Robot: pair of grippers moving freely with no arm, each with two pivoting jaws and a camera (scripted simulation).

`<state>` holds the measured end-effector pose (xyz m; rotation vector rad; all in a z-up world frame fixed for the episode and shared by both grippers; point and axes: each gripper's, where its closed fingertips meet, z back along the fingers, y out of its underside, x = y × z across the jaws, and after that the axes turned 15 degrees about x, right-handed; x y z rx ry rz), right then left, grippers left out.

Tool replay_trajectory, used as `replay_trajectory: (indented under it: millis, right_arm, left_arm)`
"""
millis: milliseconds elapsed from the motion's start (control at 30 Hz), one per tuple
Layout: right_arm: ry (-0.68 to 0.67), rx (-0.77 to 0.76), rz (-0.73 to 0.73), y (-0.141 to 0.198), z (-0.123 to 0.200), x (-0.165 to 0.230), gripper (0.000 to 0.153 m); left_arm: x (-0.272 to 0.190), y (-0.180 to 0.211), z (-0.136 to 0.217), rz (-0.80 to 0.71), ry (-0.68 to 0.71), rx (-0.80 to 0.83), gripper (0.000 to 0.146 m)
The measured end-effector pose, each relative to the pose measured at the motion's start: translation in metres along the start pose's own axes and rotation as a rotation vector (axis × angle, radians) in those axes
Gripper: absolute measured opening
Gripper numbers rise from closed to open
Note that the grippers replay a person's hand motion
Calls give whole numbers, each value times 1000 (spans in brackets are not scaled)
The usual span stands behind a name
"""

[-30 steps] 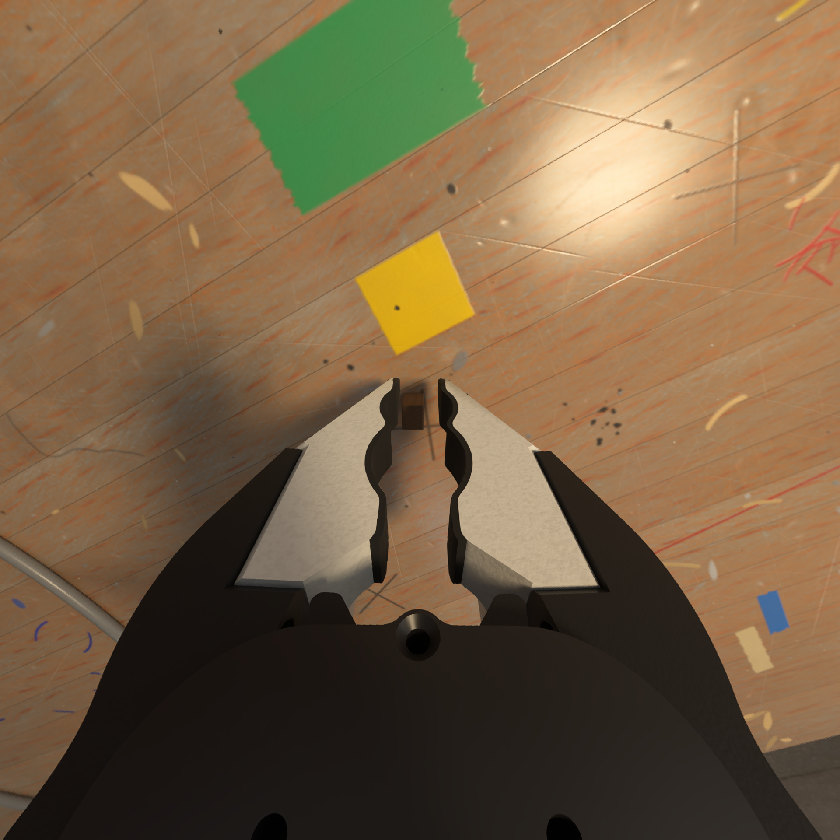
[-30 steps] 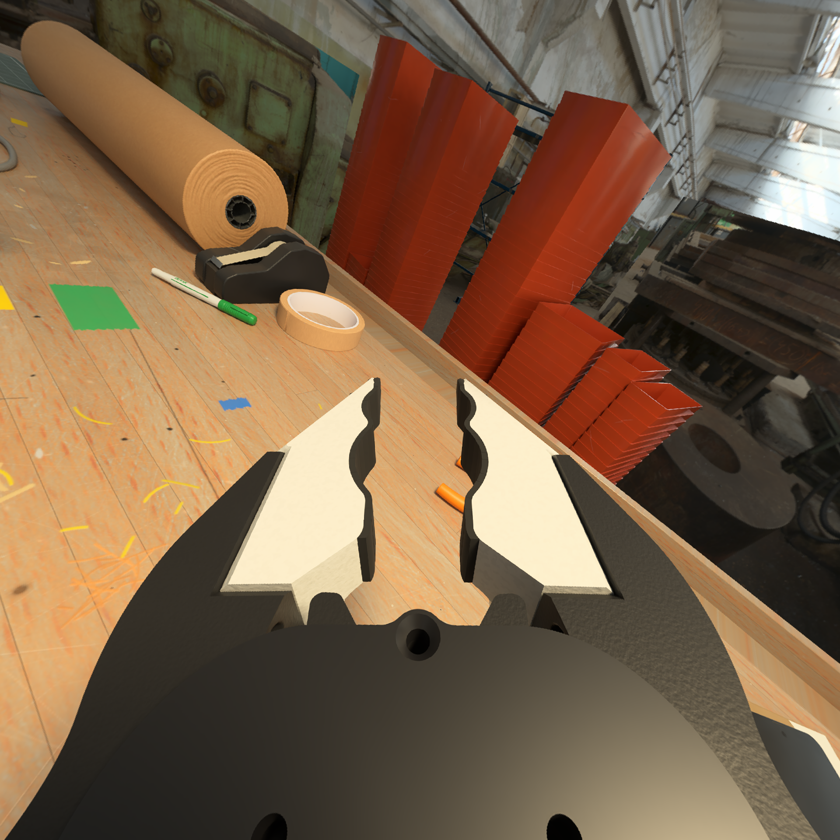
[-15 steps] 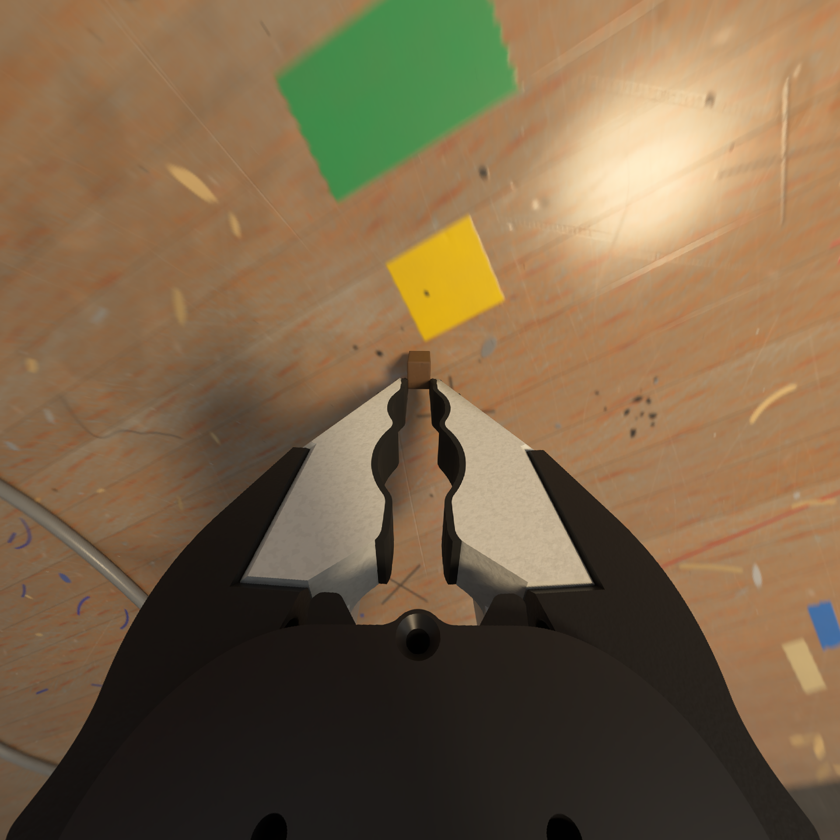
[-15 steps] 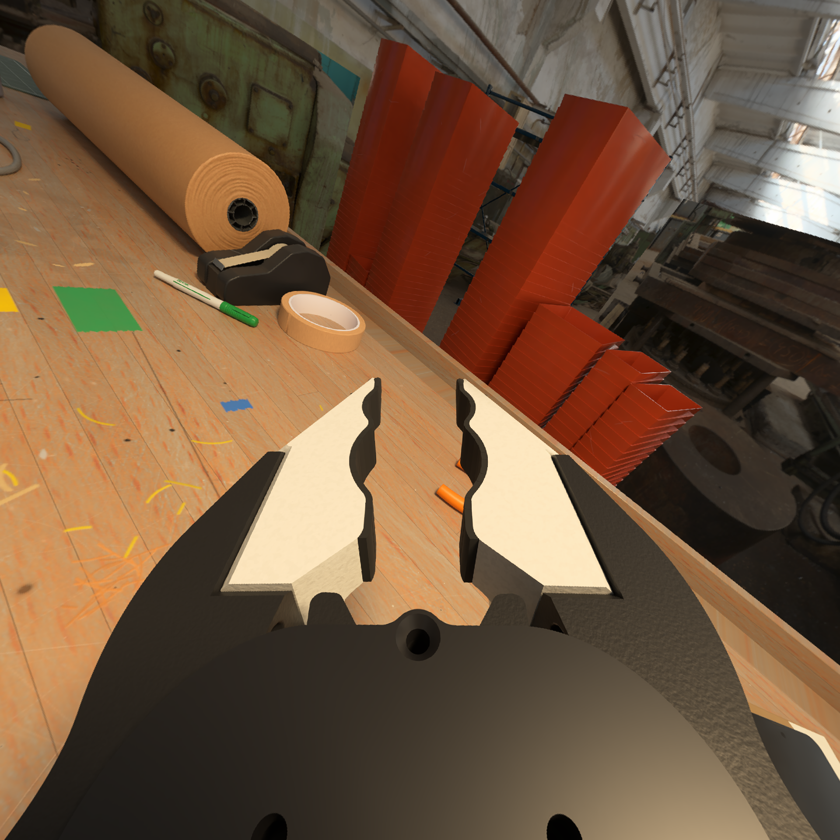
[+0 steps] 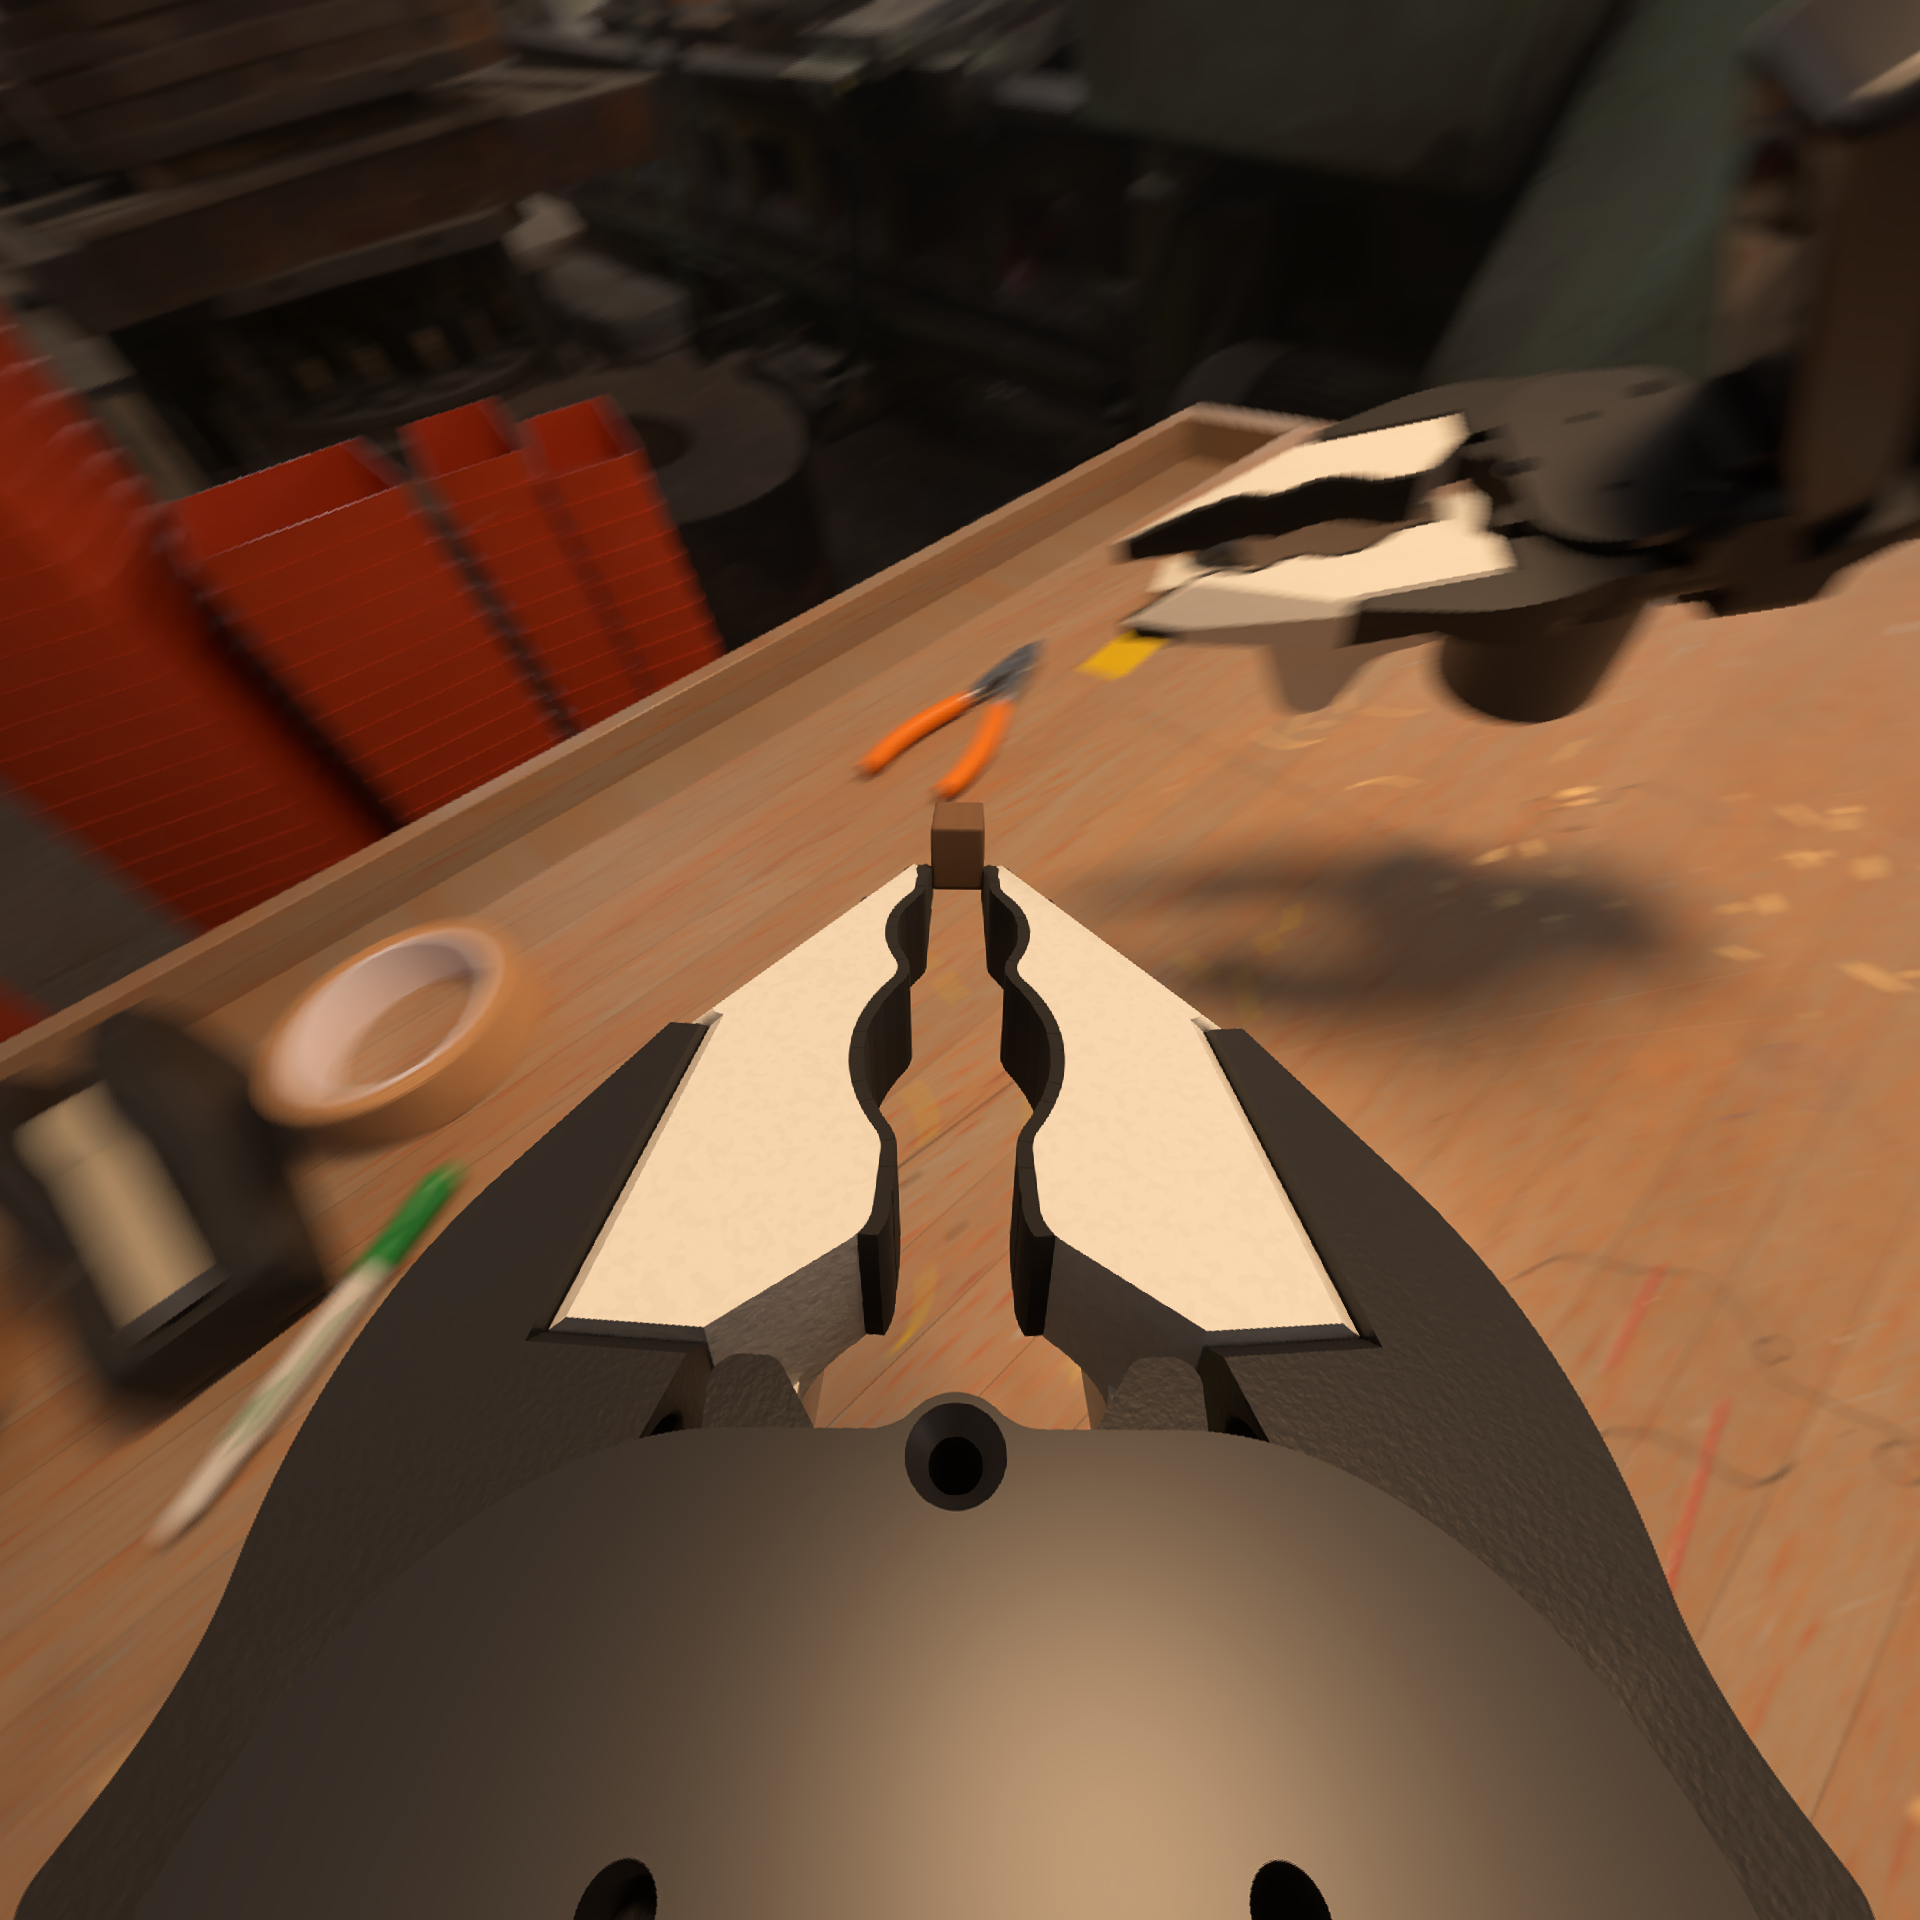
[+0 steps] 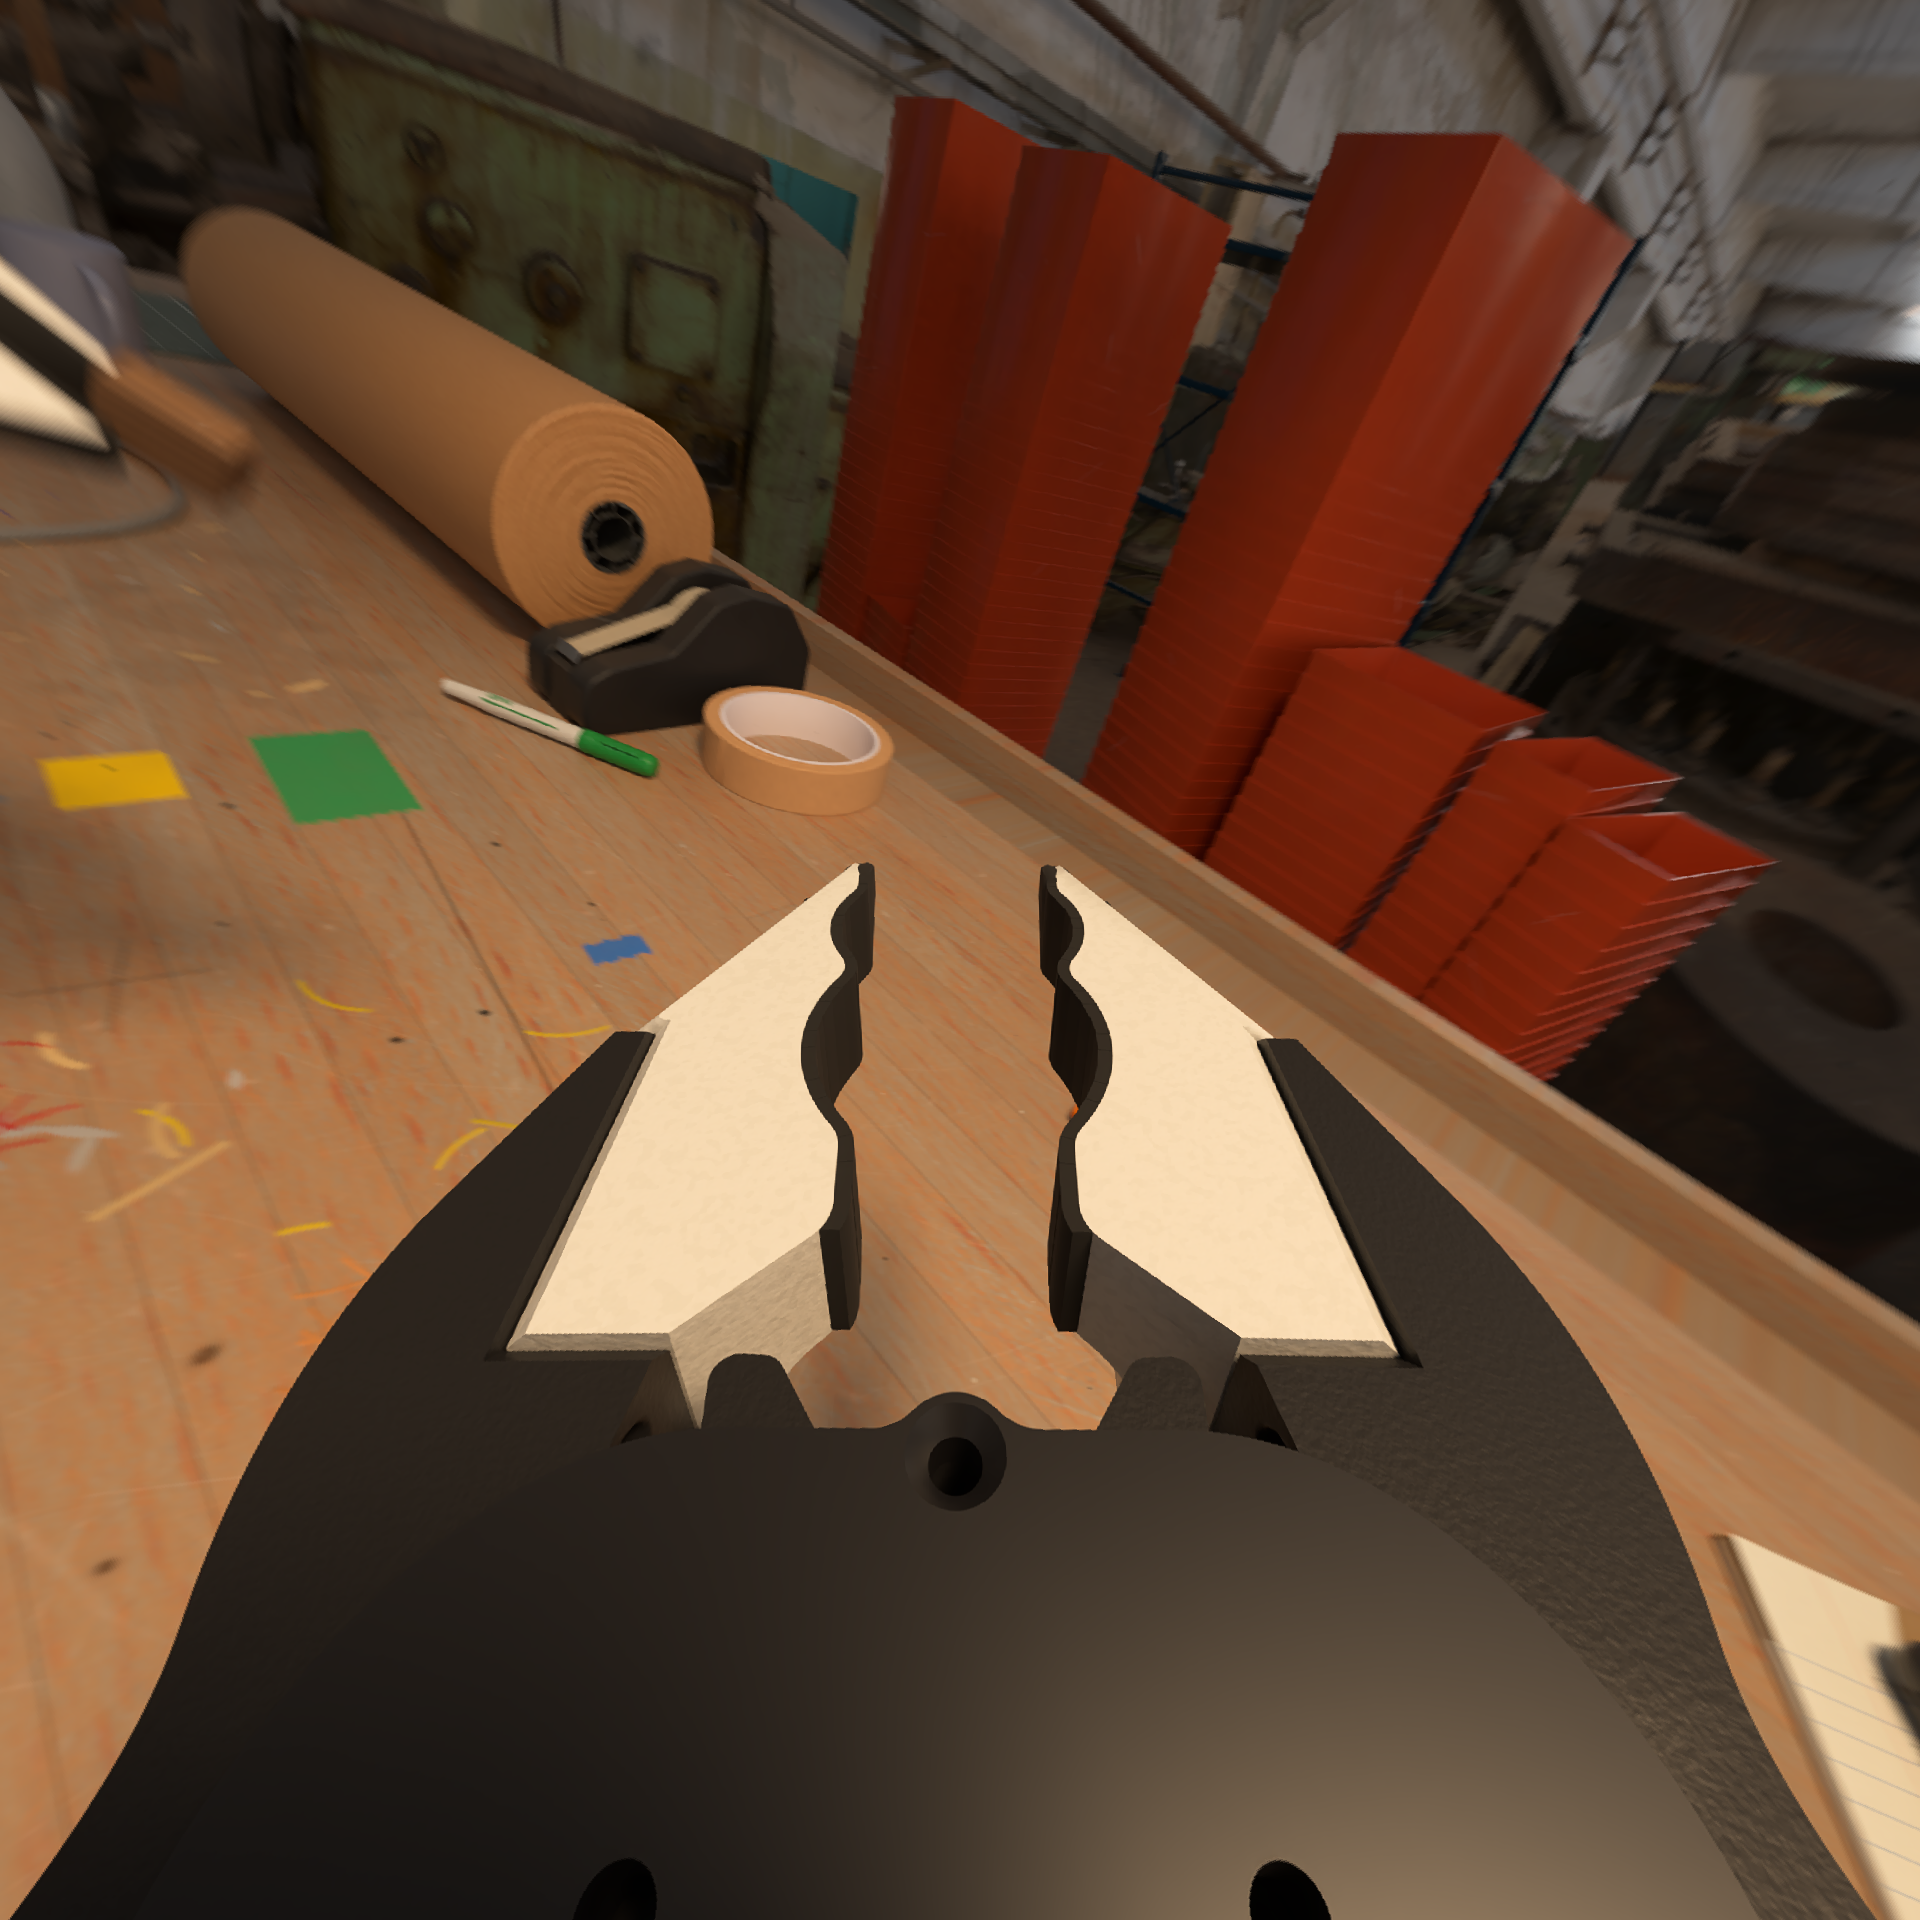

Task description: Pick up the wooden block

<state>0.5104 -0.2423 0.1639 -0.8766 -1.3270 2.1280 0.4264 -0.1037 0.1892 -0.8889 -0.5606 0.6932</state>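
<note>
The wooden block [image 5: 957,847] is a small brown cube pinched between the tips of my left gripper [image 5: 957,881], which is shut on it and holds it above the workbench [image 5: 1455,1143]. The left wrist view is motion-blurred. My right gripper [image 6: 957,883] is open and empty above the bench near its far rail. It also shows in the left wrist view [image 5: 1143,577] at the upper right, hovering open. In the right wrist view a blurred brown piece [image 6: 171,421] sits at the tip of the left gripper at the upper left edge.
Orange-handled pliers [image 5: 951,717] lie beyond the block. A tape roll [image 6: 800,795], a green marker [image 6: 551,727], a black tape dispenser [image 6: 675,649] and a big paper roll [image 6: 436,405] line the bench rail [image 6: 1351,1039]. Red bin stacks [image 6: 1351,520] stand behind it.
My left gripper closed on the block, lifted it off the bench and tilted up from looking down to looking across the bench. My right gripper shifted only a little and stayed open.
</note>
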Motion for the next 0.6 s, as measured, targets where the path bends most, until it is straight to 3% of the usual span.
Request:
replay_trajectory:
  millis: [133, 267, 433, 600]
  right_arm:
    - [-104, -43, -107, -4, 6, -2, 31]
    - [-143, -73, -160, -6, 10, -5, 26]
    - [-256, -72, -204, -9, 8, 14, 25]
    - [-311, -54, -202, -10, 9, 29, 23]
  left_arm:
    - [-72, -14, -59, -29, 192, -105, 9]
    - [-80, 1, -108, 13, 185, -133, 9]
    - [-74, 24, -121, 42, 188, -114, 9]
    - [-62, 23, -118, 123, 201, -147, 9]
